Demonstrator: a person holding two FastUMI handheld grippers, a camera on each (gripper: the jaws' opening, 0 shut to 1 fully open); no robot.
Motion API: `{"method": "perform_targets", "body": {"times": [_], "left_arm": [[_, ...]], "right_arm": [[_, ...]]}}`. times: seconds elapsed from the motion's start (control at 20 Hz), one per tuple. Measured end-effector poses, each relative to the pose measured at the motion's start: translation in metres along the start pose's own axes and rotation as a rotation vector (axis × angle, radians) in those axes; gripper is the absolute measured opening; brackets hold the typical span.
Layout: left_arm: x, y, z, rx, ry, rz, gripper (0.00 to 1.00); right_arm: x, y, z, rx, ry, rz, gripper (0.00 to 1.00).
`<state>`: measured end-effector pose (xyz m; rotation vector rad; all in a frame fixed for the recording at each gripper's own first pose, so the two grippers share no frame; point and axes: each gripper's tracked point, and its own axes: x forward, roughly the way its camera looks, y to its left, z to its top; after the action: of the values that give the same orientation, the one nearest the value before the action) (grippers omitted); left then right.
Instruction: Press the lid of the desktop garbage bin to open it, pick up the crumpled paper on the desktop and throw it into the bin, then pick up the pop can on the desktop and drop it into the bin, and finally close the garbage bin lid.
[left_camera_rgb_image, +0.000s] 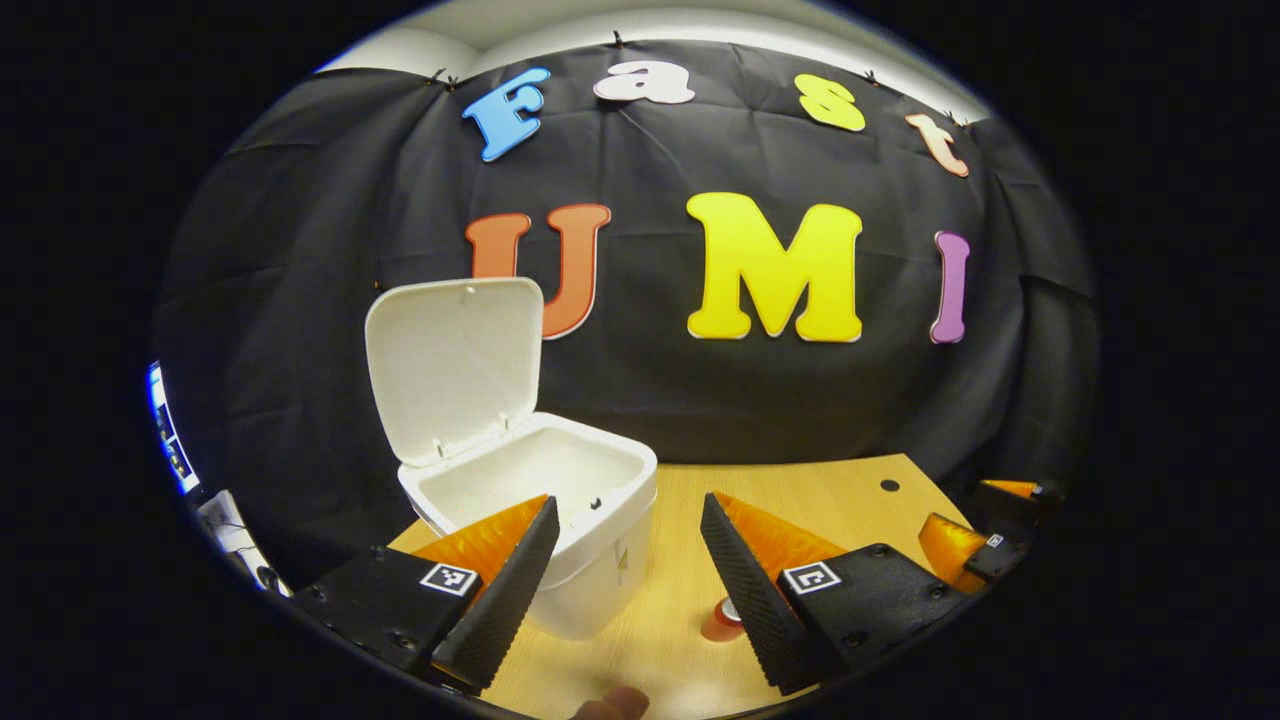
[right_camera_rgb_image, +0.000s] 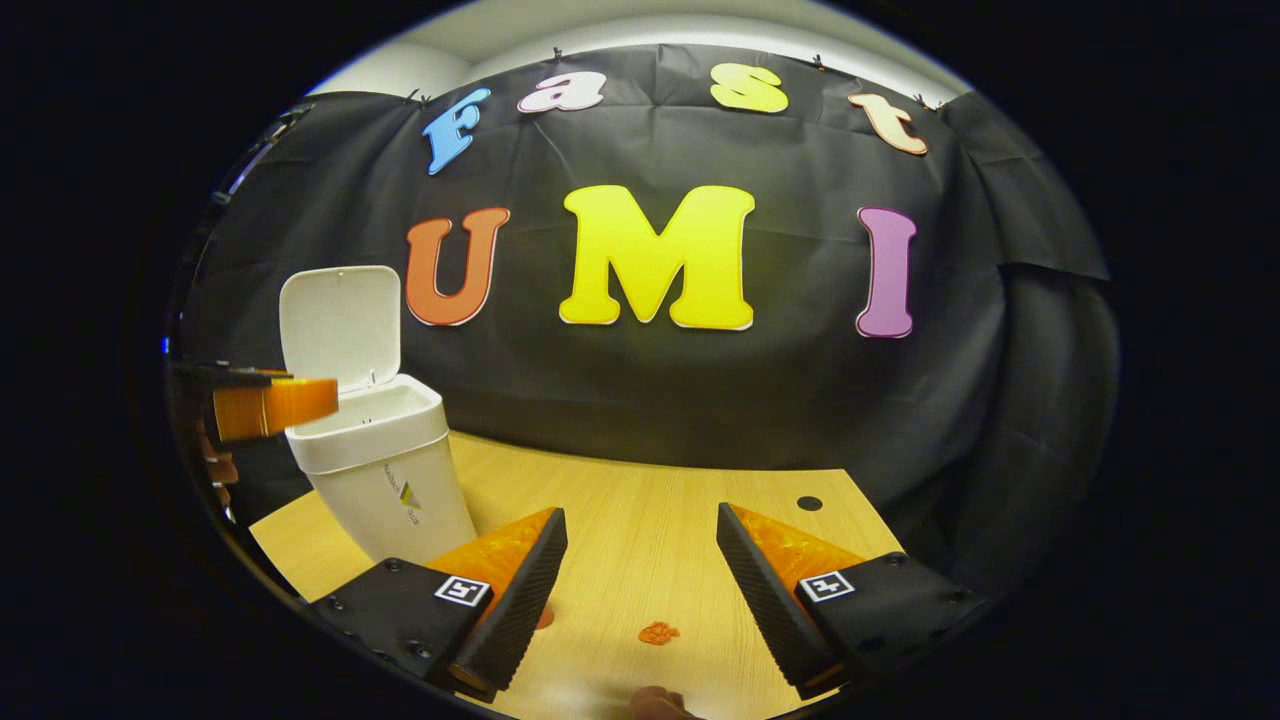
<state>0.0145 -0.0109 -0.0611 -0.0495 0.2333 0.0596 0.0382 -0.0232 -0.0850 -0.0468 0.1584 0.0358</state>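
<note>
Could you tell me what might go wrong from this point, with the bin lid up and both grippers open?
The open lid stands upright over the white bin; the left gripper hovers close beside the rim and could knock it or tip the bin. A small red thing sits half hidden behind a left finger, so a grasp there may misalign.

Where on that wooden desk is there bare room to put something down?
Most of the desk is bare from the open bin across to the small dark hole near its far edge. It is crowded beside the bin, where the left gripper hangs.
</note>
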Motion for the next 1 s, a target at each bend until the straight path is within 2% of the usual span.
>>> {"method": "perform_targets", "body": {"times": [0.15,0.3,0.55,0.6,0.65,0.75,0.8,0.85,1.0], "left_arm": [[0.0,-0.014,-0.037,-0.004,0.058,-0.039,0.95],[0.001,-0.029,-0.069,0.044,0.114,-0.081,0.95],[-0.003,-0.05,-0.1,0.085,0.179,-0.139,0.95],[-0.003,-0.054,-0.103,0.088,0.184,-0.155,0.95],[-0.004,-0.058,-0.107,0.094,0.186,-0.166,0.95],[-0.004,-0.059,-0.112,0.12,0.192,-0.172,0.95],[-0.002,-0.058,-0.114,0.129,0.191,-0.169,1.0],[-0.001,-0.057,-0.116,0.133,0.192,-0.163,0.95],[0.0,-0.055,-0.126,0.112,0.219,-0.149,0.95]], "right_arm": [[0.007,-0.007,-0.029,0.01,0.066,-0.016,0.96],[0.021,-0.014,-0.062,0.038,0.144,-0.038,0.96],[0.048,-0.022,-0.13,0.049,0.302,-0.057,0.96],[0.055,-0.021,-0.145,0.056,0.338,-0.054,0.93],[0.06,-0.021,-0.159,0.056,0.374,-0.06,0.96],[0.07,-0.029,-0.182,0.027,0.434,-0.106,0.96],[0.077,-0.028,-0.19,0.027,0.456,-0.109,0.96],[0.083,-0.027,-0.198,0.034,0.48,-0.11,0.96],[0.098,-0.026,-0.224,0.046,0.566,-0.116,0.96]]}}
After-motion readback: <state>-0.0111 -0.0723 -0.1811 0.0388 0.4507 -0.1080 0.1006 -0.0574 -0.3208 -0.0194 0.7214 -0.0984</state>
